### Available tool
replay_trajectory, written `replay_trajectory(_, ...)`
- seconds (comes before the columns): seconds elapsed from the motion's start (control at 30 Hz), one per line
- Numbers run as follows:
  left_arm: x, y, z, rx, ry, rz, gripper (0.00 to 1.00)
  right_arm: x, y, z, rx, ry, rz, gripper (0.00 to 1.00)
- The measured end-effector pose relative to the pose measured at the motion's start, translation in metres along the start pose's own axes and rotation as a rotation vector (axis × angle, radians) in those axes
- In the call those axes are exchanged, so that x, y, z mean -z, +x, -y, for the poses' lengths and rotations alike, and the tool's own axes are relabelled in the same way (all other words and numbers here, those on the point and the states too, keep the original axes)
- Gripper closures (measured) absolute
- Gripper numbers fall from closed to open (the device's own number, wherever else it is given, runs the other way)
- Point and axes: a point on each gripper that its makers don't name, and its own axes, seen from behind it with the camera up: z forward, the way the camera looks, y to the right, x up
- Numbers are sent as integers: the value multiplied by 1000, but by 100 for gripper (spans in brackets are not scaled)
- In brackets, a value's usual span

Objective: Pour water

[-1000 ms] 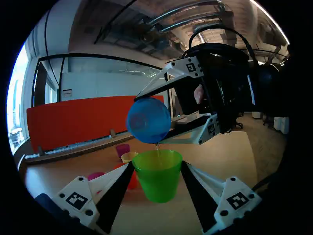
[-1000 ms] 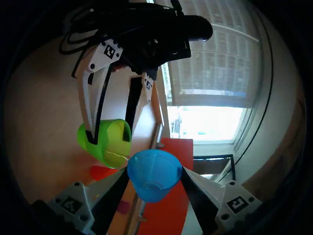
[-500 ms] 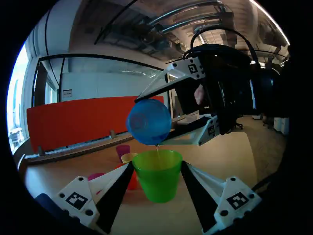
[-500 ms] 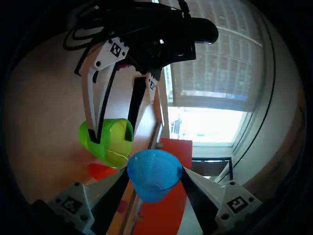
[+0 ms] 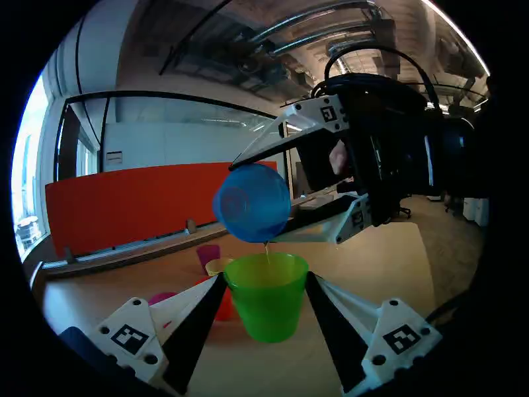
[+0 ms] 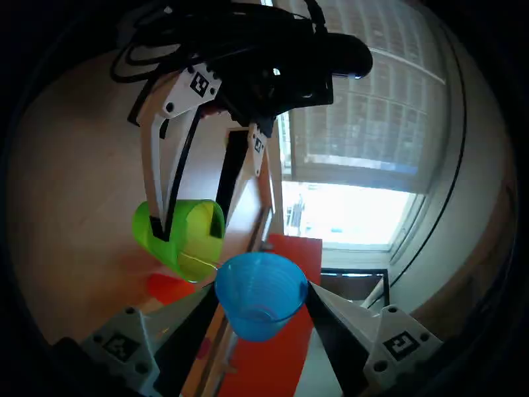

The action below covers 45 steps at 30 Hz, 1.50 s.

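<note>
The right gripper (image 6: 261,301) clamps a tipped translucent blue cup (image 5: 252,203), trickling water into the upright green cup (image 5: 266,296) gripped by the left gripper (image 5: 266,298).

Slightly steeper tilt on blue cup (image 5: 251,203) over green cup (image 5: 267,296).

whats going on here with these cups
A person is pouring water using two handheld grippers. The right gripper holds a blue cup tipped over a green cup, which the left gripper holds upright. A thin stream of water runs from blue into green. Other coloured cups stand on the wooden table behind.
</note>
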Motion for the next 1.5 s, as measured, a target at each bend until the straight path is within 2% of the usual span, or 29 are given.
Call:
replay_trajectory(0.67,0,0,-1,-1,-2,2,13,-2,-1,2,46,-2,5,7)
replay_trajectory(1.5,2,1,1,-2,3,-1,13,-2,4,4,67,-1,7,7)
